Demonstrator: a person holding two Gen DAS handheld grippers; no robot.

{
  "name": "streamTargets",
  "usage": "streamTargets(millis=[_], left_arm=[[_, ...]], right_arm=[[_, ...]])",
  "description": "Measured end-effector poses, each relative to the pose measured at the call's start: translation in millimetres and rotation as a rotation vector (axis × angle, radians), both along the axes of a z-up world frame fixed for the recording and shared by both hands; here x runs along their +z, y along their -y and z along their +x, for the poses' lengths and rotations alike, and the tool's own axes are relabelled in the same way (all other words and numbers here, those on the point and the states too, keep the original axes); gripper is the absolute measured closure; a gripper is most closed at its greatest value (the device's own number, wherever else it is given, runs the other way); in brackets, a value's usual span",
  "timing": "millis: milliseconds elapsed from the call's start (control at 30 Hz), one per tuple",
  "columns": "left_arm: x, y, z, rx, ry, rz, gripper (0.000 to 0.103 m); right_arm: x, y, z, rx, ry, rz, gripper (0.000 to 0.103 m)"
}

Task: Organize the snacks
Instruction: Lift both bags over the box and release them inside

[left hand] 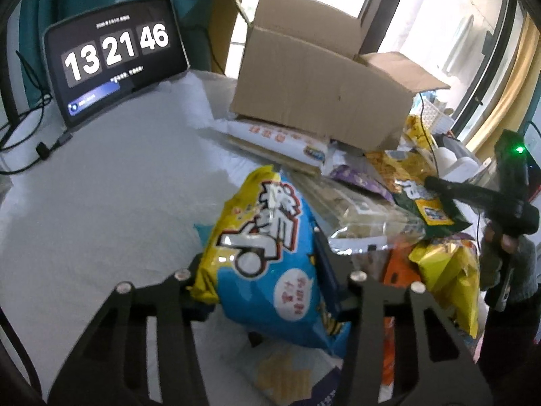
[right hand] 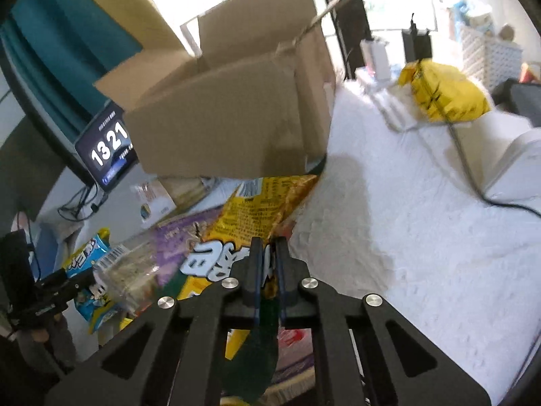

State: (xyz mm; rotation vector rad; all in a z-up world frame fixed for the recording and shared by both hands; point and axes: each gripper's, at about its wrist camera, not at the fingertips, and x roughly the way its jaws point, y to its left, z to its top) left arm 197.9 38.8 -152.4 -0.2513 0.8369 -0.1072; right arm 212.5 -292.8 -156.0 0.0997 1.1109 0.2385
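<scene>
Your left gripper (left hand: 267, 291) is clamped on the blue bag (left hand: 267, 257): one finger presses its yellow edge, the other its right side, and the bag stands up between them, lifted clear of the packets below. Your right gripper (right hand: 268, 270) has its jaws nearly together on the edge of the yellow-green bag (right hand: 250, 223), which hangs from the tips at the near side of the pile.

Just beyond both tools lies the rest of the heap: a clear pack (left hand: 365, 213) of pale biscuits, a purple packet (right hand: 179, 233), a crumpled yellow bag (left hand: 449, 270) and flat packs tucked under the box (left hand: 314, 91). The box sits open-topped behind the pile, flaps up; its inside is hidden from both cameras, so you cannot tell whether anything is in it yet. Another yellow bag (right hand: 443, 94) rests well apart on the far side of the white cloth (right hand: 422, 237), near a cable.

Judging by this, you are early on: two bags are in hand, none visibly stowed, and most of the snacks are still loose. The box looks like the likely destination, though it rests on some of the packs you will have to free.
</scene>
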Motion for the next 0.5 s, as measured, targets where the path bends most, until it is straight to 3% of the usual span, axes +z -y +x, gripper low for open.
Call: streamTargets(millis=[167,500], left_arm=[[14.5,-3.1,-5.8,0.005,0.041,0.022,0.068],[30.5,-8.5,-10.8,0.026,0.097,0.017,0.07]], right_arm=[[31.8,0.8,-10.2,0.006,0.092,-0.033,0.096],[80.4,-1.9,-19.2,0.019,0.232,-0.052,0.096]])
